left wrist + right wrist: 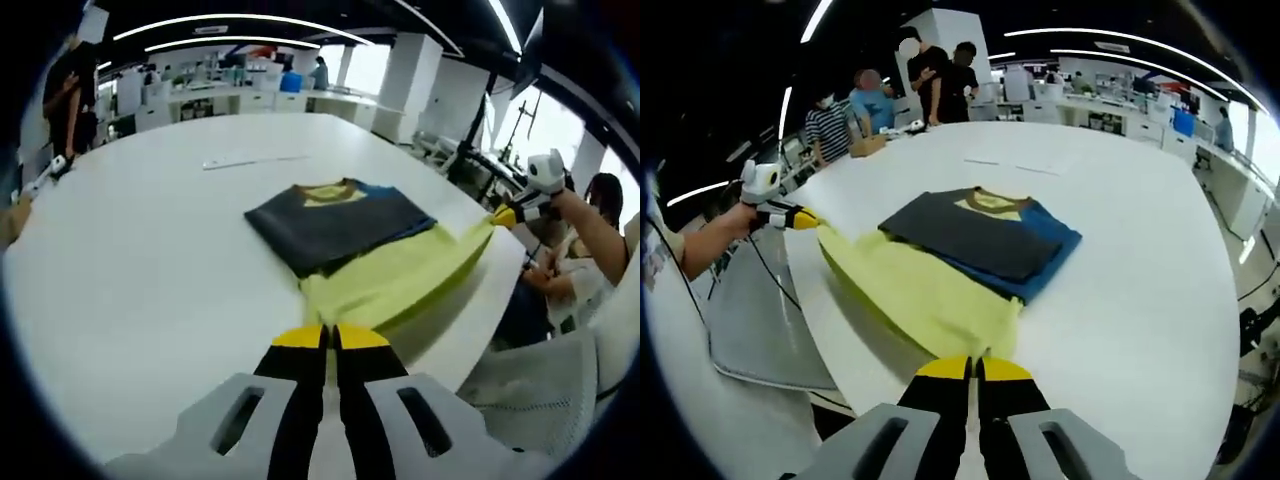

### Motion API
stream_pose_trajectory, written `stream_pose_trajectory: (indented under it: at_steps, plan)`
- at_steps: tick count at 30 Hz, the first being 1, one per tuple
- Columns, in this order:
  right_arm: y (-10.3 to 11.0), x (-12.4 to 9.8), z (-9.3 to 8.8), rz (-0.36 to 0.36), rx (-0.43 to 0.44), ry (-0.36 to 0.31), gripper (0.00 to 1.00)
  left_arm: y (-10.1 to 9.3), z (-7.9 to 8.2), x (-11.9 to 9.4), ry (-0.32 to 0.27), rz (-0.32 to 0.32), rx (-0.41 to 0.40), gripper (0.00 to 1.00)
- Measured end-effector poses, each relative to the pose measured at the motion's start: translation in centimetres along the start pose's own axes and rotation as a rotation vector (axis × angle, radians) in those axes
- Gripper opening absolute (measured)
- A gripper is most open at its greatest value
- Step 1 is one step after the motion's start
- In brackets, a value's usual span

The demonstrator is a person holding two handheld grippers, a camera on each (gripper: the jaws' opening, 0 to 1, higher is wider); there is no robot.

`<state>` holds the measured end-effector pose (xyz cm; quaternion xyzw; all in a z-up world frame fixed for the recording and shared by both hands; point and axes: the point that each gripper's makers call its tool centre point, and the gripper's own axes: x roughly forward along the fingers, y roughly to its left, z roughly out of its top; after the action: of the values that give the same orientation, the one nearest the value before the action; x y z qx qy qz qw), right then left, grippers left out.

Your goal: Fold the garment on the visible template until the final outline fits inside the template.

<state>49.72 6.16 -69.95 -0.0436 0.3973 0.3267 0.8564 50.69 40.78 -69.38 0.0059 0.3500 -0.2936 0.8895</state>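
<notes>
Both tongs, left (331,338) and right (973,369), clamp the garment's (970,245) yellow hem, stretched past the near edge of the white worktop (1130,290).

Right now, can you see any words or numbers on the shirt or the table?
None can be read.
The shirt shows plain colour blocks: dark grey, blue, yellow.
The white table carries no writing.
The paper strip beyond the shirt is too small to read.
</notes>
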Motion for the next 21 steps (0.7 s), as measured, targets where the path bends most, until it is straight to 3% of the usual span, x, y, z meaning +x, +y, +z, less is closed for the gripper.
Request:
stream_pose_trajectory:
  at_steps: [11, 21]
  plan:
    - [-1.5, 0.4, 2.0, -0.012, 0.007, -0.014, 0.00, 1.1, 2.6, 1.0, -0.032, 0.013, 0.012, 0.00]
    - [-2.2, 0.8, 2.9, -0.023, 0.024, -0.029, 0.00, 1.8, 3.9, 2.0, -0.042, 0.019, 0.021, 0.00]
